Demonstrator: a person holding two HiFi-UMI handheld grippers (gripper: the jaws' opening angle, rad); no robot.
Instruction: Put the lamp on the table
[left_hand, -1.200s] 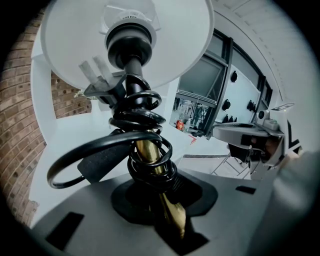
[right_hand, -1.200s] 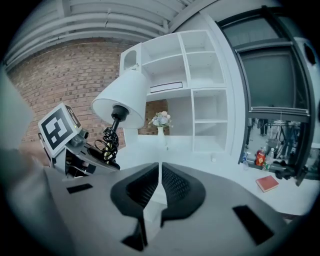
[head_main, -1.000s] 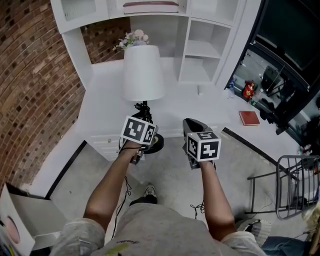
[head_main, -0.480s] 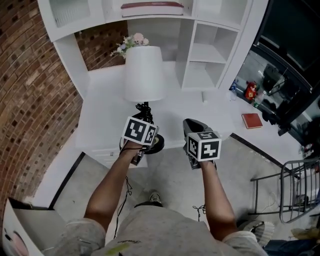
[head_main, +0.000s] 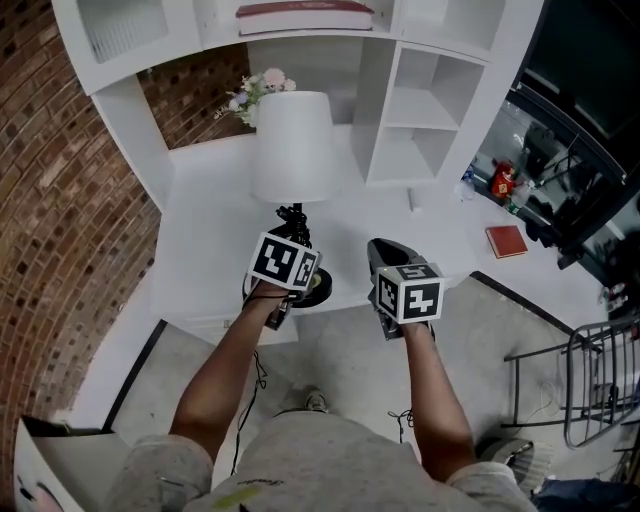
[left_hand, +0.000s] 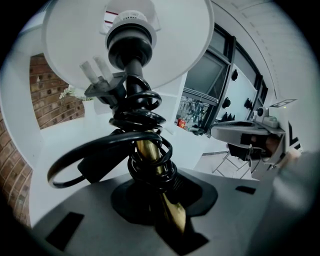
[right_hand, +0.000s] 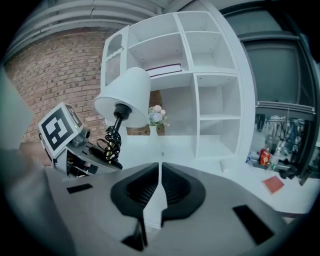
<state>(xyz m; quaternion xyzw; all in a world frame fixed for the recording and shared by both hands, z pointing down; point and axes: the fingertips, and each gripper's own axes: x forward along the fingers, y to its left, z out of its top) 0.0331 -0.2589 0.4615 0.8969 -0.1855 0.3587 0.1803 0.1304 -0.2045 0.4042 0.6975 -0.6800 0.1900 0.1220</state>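
Lamp (head_main: 291, 160) in left gripper's (left_hand: 161, 194) tight jaws at table (head_main: 200, 235) edge; right gripper's (right_hand: 159, 184) jaws together, empty; flowers (head_main: 255, 88), shelves (head_main: 420, 100) beyond.

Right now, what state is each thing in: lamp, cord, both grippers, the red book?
lamp: upright, unlit, held by its stem.
cord: coiled round the stem, unplugged.
left gripper: shut on the lamp.
right gripper: shut, empty.
red book: closed, flat on the table.

Whites against brick
We see a lamp (head_main: 291, 160) with white shade, brass stem (left_hand: 145, 150) and black cord (left_hand: 142, 117); white table (head_main: 200, 230) and shelves (head_main: 372, 110); red-brown brick wall (head_main: 60, 220) at left; black-and-white patterned cubes (head_main: 285, 262); a red book (head_main: 506, 241) at right.
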